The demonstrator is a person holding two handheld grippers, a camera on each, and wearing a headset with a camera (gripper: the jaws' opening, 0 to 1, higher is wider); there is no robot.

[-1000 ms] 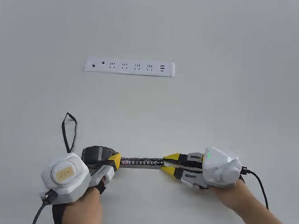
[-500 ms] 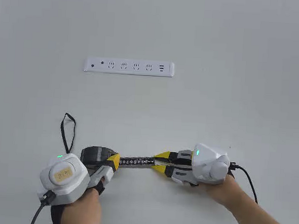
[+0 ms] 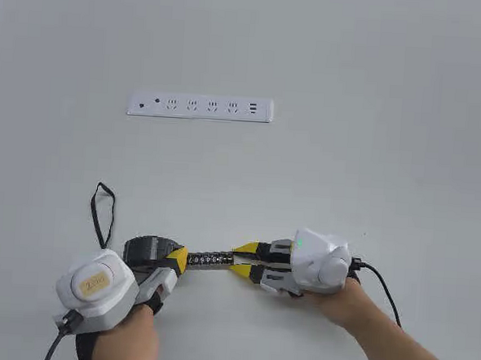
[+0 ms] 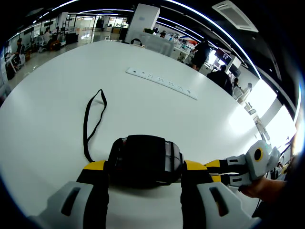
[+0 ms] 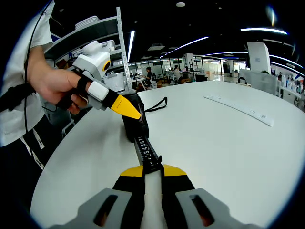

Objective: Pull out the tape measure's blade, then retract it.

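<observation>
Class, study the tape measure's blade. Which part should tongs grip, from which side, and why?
Grip the blade at its free end, coming along its length from the side opposite the case. It is a thin, narrow strip running straight out of the case, so an in-line hold probably pulls without kinking. The right tongs are shut on it there; the left tongs clamp the case.

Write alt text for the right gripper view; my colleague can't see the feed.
The right gripper pinches the end of the blade between its yellow-tipped jaws. The blade runs a short way across the white table to the black tape measure case, held by the left gripper. A white power strip lies far right.
</observation>
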